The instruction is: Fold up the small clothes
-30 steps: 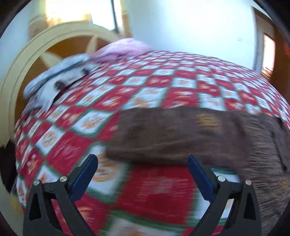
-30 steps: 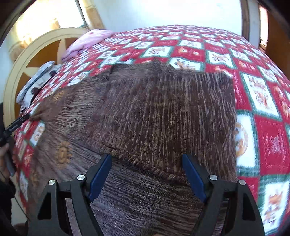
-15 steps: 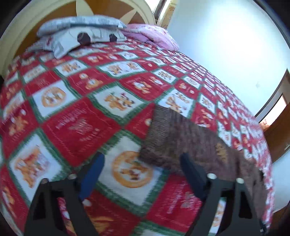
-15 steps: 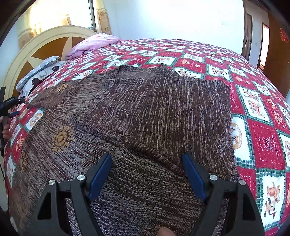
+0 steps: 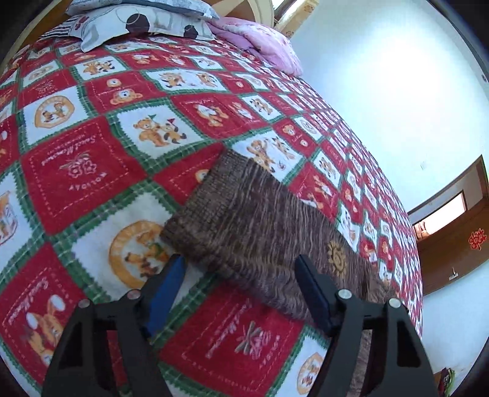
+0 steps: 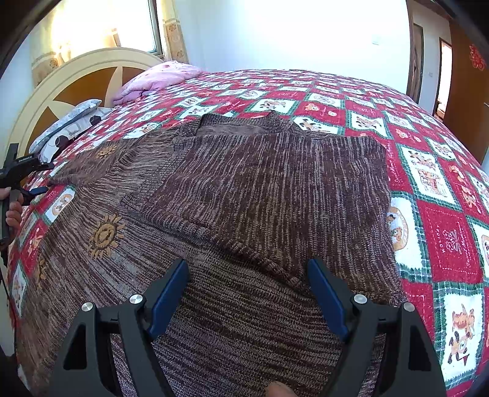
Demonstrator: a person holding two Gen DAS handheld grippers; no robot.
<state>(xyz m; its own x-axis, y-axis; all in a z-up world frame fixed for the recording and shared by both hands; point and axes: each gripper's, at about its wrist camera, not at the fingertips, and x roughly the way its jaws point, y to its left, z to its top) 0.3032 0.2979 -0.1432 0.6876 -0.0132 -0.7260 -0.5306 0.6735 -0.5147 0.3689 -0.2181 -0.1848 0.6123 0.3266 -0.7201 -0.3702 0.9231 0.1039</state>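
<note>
My left gripper [image 5: 240, 276] has closed in on the sweater [image 6: 244, 198] sleeve cuff [image 5: 195, 226] at 12 o'clock; both grippers' jaws spread, holding nothing; right gripper [image 6: 247, 288] over sweater

Bed covered in a red, white and green checked quilt [image 6: 440, 232]

A brown knit sweater [image 6: 244, 207] is spread flat on the quilt, one sleeve [image 5: 244, 226] laid out to the side. A patterned grey pillow [image 5: 137, 18] and a pink blanket [image 6: 159, 79] are piled by the cream headboard [image 6: 70, 76].
</note>
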